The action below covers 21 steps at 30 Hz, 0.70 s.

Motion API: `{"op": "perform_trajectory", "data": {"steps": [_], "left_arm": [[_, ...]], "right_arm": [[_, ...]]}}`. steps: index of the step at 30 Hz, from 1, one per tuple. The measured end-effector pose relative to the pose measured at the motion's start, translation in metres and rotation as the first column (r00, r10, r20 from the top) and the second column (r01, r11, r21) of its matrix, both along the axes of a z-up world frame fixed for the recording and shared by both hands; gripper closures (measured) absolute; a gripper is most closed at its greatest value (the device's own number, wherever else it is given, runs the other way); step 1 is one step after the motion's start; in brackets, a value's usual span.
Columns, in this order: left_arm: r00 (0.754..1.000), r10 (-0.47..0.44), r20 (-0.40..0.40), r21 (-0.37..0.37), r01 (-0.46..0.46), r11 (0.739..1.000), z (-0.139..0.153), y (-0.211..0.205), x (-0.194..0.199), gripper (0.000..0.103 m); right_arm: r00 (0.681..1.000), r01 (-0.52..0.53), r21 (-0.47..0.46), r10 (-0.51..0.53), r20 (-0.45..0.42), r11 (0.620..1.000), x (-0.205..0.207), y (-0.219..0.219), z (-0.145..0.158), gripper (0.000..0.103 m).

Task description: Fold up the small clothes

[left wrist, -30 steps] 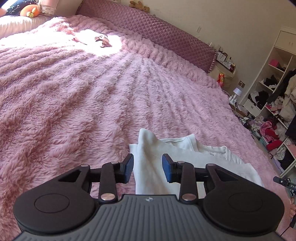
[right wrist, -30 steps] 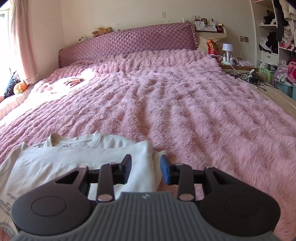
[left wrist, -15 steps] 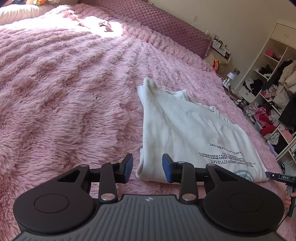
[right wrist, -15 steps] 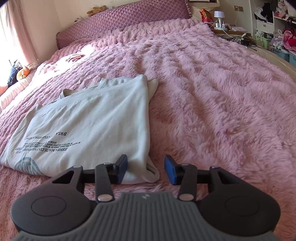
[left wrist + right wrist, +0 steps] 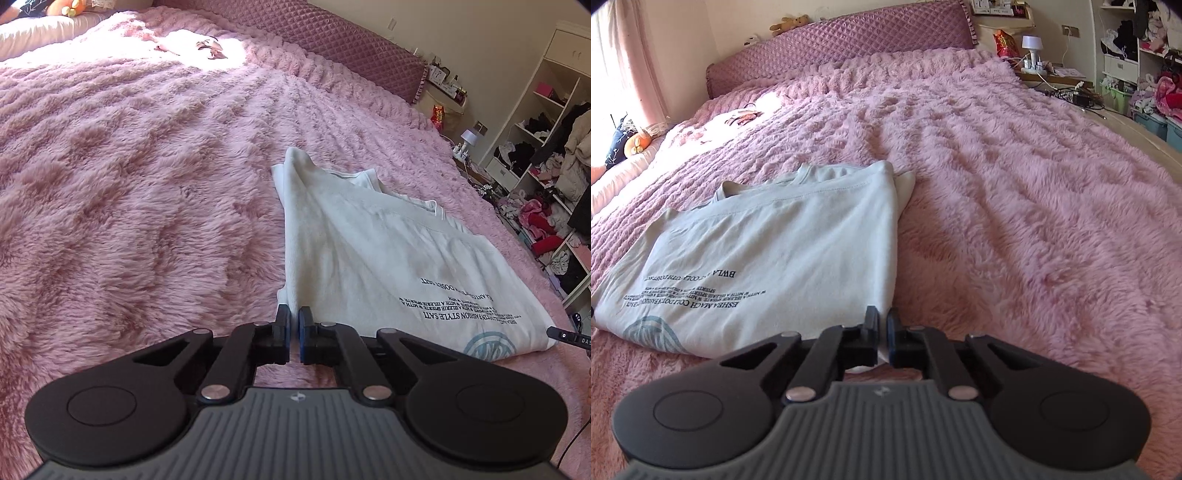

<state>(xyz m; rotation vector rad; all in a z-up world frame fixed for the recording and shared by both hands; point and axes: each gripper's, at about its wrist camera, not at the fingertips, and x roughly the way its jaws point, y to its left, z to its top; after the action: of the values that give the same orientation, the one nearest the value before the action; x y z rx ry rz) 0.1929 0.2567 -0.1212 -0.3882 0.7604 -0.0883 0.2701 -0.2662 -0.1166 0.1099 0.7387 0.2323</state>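
Note:
A white T-shirt (image 5: 373,254) with black printed text lies folded lengthwise on the pink fluffy bed cover (image 5: 129,184). It also shows in the right wrist view (image 5: 768,258). My left gripper (image 5: 294,318) is shut on the shirt's near left hem corner. My right gripper (image 5: 882,320) is shut on the shirt's near right hem corner. The collar end lies farthest from both grippers. The tip of the other gripper (image 5: 569,336) shows at the right edge of the left wrist view.
A quilted purple headboard (image 5: 849,44) runs along the bed's far end. A bedside table with a lamp (image 5: 1032,46) and open shelves full of clothes (image 5: 546,177) stand to the right. A small item (image 5: 210,48) lies in the sunlit patch near the pillows.
Both grippers pulled back from the collar end to the shirt's near hem, then closed from open onto the two hem corners.

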Motion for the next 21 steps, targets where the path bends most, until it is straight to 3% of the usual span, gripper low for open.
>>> {"op": "perform_trajectory", "data": {"steps": [3, 7, 10, 12, 13, 14, 18, 21], "left_arm": [[0.992, -0.016, -0.127, 0.047, 0.022, 0.999, -0.017, -0.004, 0.010, 0.099], [0.988, -0.018, -0.151, 0.044, 0.025, 0.999, -0.031, -0.006, 0.016, 0.099], [0.988, -0.028, -0.150, 0.059, 0.038, 0.998, -0.029, -0.006, 0.016, 0.096], [0.988, -0.045, -0.147, 0.055, 0.053, 0.997, -0.024, -0.004, 0.014, 0.091], [0.989, -0.044, -0.145, 0.048, 0.051, 0.998, -0.020, -0.002, 0.013, 0.088], [0.989, -0.049, -0.142, 0.034, 0.054, 0.998, -0.018, 0.001, 0.013, 0.083], [0.990, -0.054, -0.128, 0.031, 0.059, 0.998, -0.003, 0.008, 0.011, 0.078], [0.992, -0.056, -0.110, 0.039, 0.060, 0.997, 0.007, 0.011, 0.015, 0.078]], "right_arm": [[0.999, 0.015, -0.011, -0.016, -0.030, 1.000, 0.001, -0.004, -0.006, 0.103], [0.997, 0.025, -0.037, -0.027, -0.072, 0.999, 0.006, -0.003, -0.032, 0.103], [0.996, 0.047, -0.034, -0.050, -0.073, 0.998, 0.007, 0.000, -0.035, 0.103], [0.996, 0.058, -0.034, -0.060, -0.070, 0.998, 0.007, -0.001, -0.031, 0.090], [0.995, 0.072, -0.050, -0.075, -0.067, 0.996, 0.006, 0.000, -0.028, 0.070], [0.995, 0.082, -0.068, -0.086, -0.056, 0.994, 0.004, 0.001, -0.026, 0.064], [0.997, 0.074, -0.117, -0.076, -0.008, 0.990, -0.006, 0.012, -0.009, 0.065], [1.000, 0.007, -0.102, -0.005, 0.025, 0.995, -0.016, 0.035, 0.011, 0.066]]}}
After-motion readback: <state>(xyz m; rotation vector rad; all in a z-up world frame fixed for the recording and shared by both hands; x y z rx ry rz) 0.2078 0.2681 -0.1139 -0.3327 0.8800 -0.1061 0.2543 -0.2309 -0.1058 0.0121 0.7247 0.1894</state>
